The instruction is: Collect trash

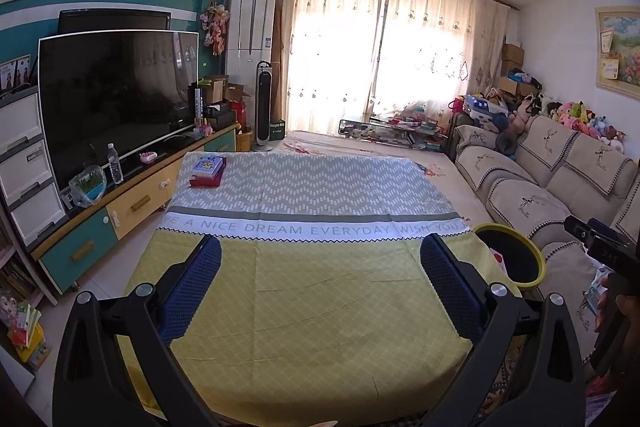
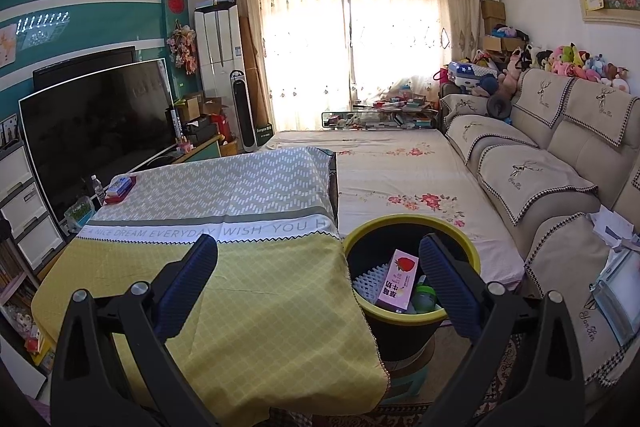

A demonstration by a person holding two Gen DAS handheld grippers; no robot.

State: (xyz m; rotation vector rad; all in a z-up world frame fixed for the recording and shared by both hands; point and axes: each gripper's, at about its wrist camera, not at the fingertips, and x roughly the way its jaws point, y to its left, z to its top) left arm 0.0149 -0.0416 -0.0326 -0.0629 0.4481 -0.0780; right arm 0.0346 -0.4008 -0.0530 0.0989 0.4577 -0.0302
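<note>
A black trash bin with a yellow-green rim (image 2: 404, 223) (image 1: 538, 257) stands at the table's right edge. Inside it lie a pink strawberry milk carton (image 2: 400, 281), a white ridged piece (image 2: 370, 279) and a green container (image 2: 424, 299). My right gripper (image 2: 320, 267) is open above the table's right side and the bin, nothing between its blue-padded fingers. My left gripper (image 1: 320, 267) is open over the yellow tablecloth (image 1: 320, 307), also holding nothing. A small stack of boxes, blue and white on red (image 1: 207, 171) (image 2: 119, 189), sits at the table's far left corner.
A TV (image 1: 116, 95) on a low cabinet (image 1: 132, 211) runs along the left, with a water bottle (image 1: 115, 163) and a plastic bag (image 1: 88, 185). A beige sofa (image 2: 560, 163) lines the right. A floral mattress (image 2: 400, 179) lies beyond the table.
</note>
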